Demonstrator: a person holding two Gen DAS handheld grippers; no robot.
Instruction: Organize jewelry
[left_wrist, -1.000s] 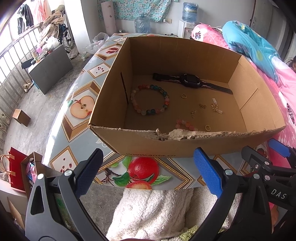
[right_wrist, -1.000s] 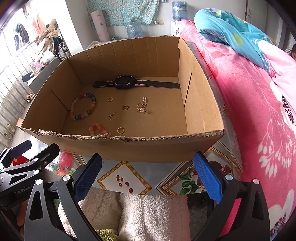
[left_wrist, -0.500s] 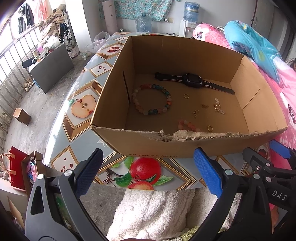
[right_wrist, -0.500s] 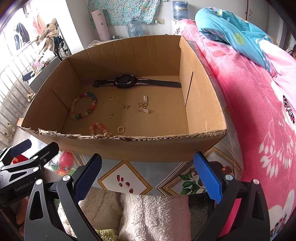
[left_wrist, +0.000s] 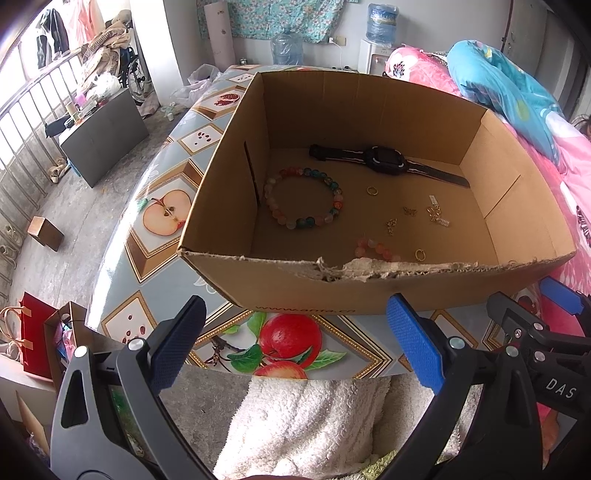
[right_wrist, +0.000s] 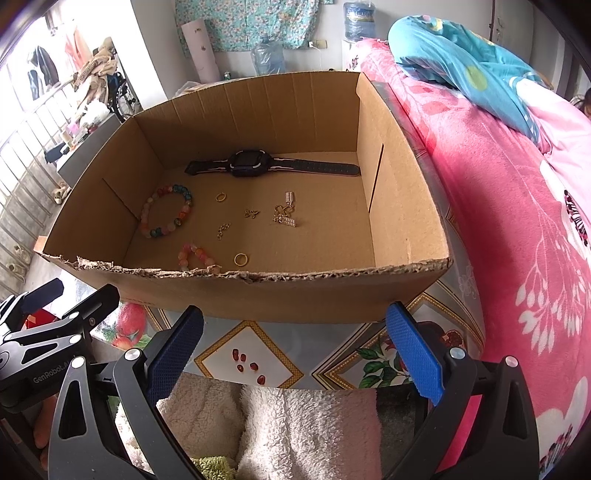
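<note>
An open cardboard box stands on the fruit-patterned table. Inside lie a black watch, a large multicoloured bead bracelet, a small pink bead bracelet, gold rings and small gold charms. My left gripper is open and empty in front of the box's near wall. My right gripper is open and empty beside it, and also shows in the left wrist view.
A white fluffy towel lies below both grippers at the table's near edge. A bed with pink and blue bedding runs along the right. On the floor at left stand a red bag and a grey cabinet.
Both grippers have risen and tilted slightly, so the box sits a little lower in the views. Nothing in the box has moved; both grippers stay open.
</note>
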